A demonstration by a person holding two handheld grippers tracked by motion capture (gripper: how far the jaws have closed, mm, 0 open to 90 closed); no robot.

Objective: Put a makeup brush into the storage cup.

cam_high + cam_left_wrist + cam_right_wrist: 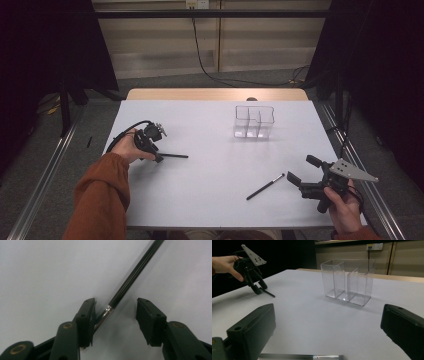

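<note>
A slim black pen (174, 156) with a silver end lies on the white table (210, 205) at the left. My left gripper (158, 158) points down over its near end. In the left gripper view the pen (135, 272) runs up between the jaws of the left gripper (116, 302). Its silver end rests against the left pad, while the right pad stands apart from it. A second black pen (265, 186) lies at the front right, just left of my right gripper (303, 170). The right gripper (329, 312) is wide open, with that pen (299, 356) on the table below its jaws.
A clear plastic organizer (254, 121) with several compartments stands upright at the back right of the table; it is also in the right gripper view (348, 281). A wooden edge (215, 94) borders the table's far side. Dark curtains hang on both sides.
</note>
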